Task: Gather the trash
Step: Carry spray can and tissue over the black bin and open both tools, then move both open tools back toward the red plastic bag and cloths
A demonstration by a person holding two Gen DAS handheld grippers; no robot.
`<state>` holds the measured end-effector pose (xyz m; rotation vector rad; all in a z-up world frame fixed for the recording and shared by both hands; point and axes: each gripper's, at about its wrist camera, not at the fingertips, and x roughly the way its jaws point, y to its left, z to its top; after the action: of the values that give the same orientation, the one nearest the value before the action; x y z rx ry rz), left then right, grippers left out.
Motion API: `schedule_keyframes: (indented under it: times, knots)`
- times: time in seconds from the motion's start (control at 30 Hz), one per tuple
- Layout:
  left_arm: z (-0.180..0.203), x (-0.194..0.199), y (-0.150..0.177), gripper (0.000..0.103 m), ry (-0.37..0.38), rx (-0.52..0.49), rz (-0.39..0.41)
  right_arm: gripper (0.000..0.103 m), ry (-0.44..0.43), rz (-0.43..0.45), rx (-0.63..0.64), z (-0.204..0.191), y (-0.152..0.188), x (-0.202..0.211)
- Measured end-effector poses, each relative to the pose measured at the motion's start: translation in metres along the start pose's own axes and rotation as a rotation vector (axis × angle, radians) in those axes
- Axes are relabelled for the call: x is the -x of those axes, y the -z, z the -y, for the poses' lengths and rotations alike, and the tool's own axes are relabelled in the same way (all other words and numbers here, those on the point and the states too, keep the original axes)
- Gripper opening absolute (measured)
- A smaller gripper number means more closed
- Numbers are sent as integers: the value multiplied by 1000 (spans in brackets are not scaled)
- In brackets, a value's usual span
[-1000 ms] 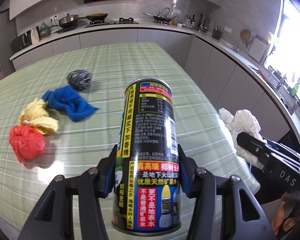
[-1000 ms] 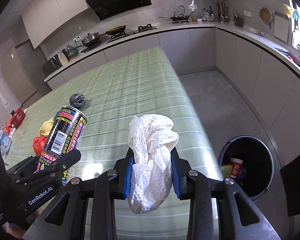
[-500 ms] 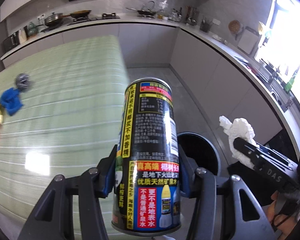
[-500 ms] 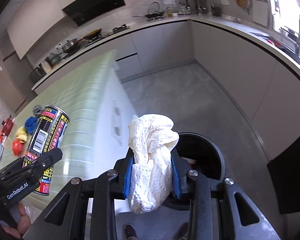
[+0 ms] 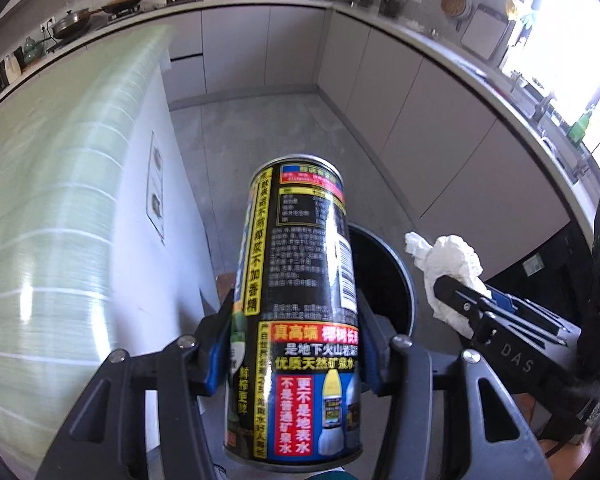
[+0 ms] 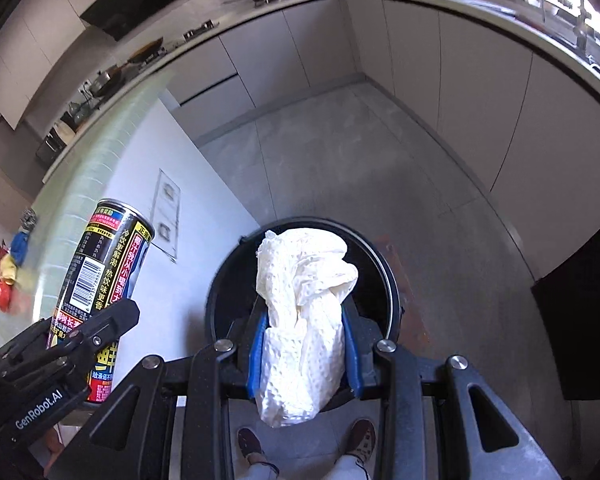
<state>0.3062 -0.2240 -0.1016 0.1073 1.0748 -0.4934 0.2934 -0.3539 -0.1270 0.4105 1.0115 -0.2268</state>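
Observation:
My left gripper (image 5: 296, 344) is shut on a tall black drink can (image 5: 300, 300) with yellow and red print, held upright beside the island's white end wall. The can (image 6: 100, 280) and left gripper (image 6: 80, 336) also show at the left of the right wrist view. My right gripper (image 6: 304, 352) is shut on a crumpled white paper towel (image 6: 304, 312), directly above the round black trash bin (image 6: 388, 280) on the floor. In the left wrist view the bin (image 5: 384, 276) lies just behind the can, with the towel (image 5: 448, 264) and right gripper (image 5: 484, 308) to its right.
The green-striped island top (image 5: 52, 208) runs along the left; red, yellow and blue rags and a steel scourer (image 6: 28, 218) lie on it. Grey cabinets (image 5: 420, 112) line the back and right. A person's shoes (image 6: 252, 446) stand on the floor below the bin.
Both grippers have swung right, off the island top and downward, carrying the can and the towel. The trash bin now sits right under the towel; the table trash has slid out to the left.

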Motion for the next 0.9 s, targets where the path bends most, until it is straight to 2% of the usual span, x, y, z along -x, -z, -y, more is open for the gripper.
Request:
schedule_keyframes:
  times: [0.1, 0.13, 0.2, 0.3, 0.47, 0.5, 0.53, 0.57, 0.7, 0.73, 0.9]
  knots:
    - [0, -13, 2, 53, -16, 3, -16, 41, -19, -42, 2, 7, -2, -23]
    - [4, -18, 1, 53, -24, 5, -15, 54, -22, -53, 5, 10, -1, -28]
    - [12, -27, -1, 53, -33, 6, -23, 73, -9, -69, 10, 15, -2, -40]
    - [14, -49, -2, 53, -46, 4, -36, 73, 10, -20, -18, 28, -5, -43]
    - [29, -87, 7, 55, -26, -7, -90, 73, 22, 12, -25, 43, -1, -45]
    - [32, -92, 8, 56, -30, -10, -101, 73, 21, 23, -35, 47, -1, -44]
    - [35, -95, 7, 64, -51, -13, -112, 73, 22, 27, -37, 48, -1, -43]
    - [38, -95, 6, 75, -68, -20, -114, 73, 34, 30, -36, 50, -2, -42]
    - [51, -74, -4, 89, -98, -47, -46, 73, 52, 34, -39, 49, -3, -33]
    - [53, -67, -7, 91, -115, -53, -34, 73, 51, 40, -45, 50, -3, -30]
    - [47, -35, -15, 91, -108, -35, -4, 73, 77, 68, -62, 44, -4, -8]
